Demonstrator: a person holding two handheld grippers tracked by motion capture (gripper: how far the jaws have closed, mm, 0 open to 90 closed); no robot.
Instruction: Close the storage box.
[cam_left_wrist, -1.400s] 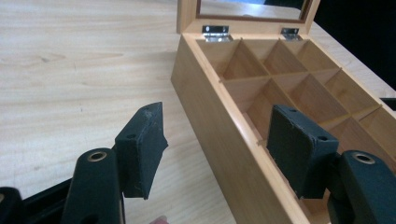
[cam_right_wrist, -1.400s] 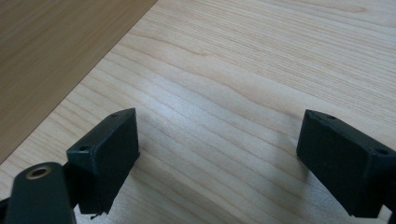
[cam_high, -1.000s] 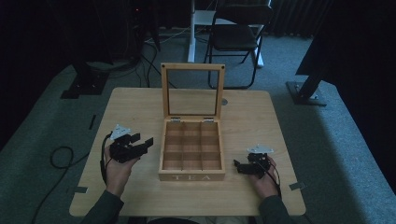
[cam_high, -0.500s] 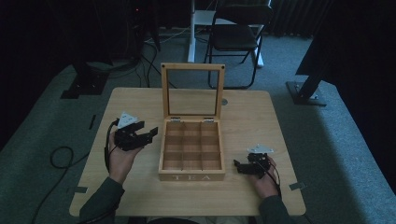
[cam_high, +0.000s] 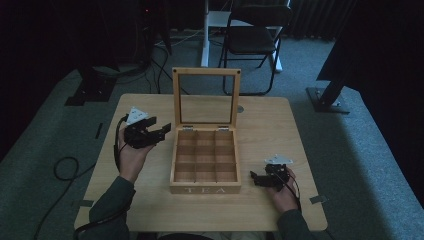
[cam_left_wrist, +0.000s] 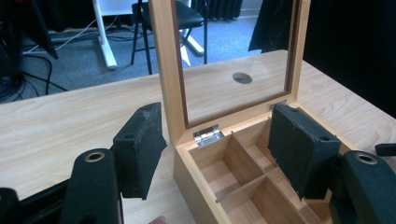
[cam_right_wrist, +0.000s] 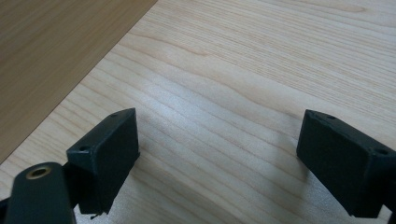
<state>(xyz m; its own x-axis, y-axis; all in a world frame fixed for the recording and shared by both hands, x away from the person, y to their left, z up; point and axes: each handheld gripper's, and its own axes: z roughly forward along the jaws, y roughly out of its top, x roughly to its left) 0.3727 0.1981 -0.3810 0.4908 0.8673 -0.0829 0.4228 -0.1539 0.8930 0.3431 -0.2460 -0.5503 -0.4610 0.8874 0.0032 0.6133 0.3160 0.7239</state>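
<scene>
A wooden tea box (cam_high: 205, 189) stands in the middle of the table (cam_high: 280, 125), its glass-paned lid (cam_high: 205, 72) upright and its compartments empty. My left gripper (cam_high: 164, 130) is held open just left of the box's back left corner. In the left gripper view, the left gripper (cam_left_wrist: 215, 116) has its jaws spread either side of the lid frame (cam_left_wrist: 166, 56) and its hinge (cam_left_wrist: 208, 135), touching nothing. My right gripper (cam_high: 254, 178) rests open on the table right of the box's front corner. In the right gripper view, the right gripper (cam_right_wrist: 219, 121) holds nothing, and the box side (cam_right_wrist: 51, 51) is at upper left.
A round hole (cam_high: 240, 108) is in the tabletop behind the lid. A folding chair (cam_high: 252, 40) and a white post (cam_high: 205, 35) stand beyond the table. Cables (cam_high: 65, 167) lie on the carpet at the left. A black stand base (cam_high: 327, 100) is at the right.
My left gripper has moved away from the person and to the right, up to the box's back left corner. The right gripper has stayed where it was.
</scene>
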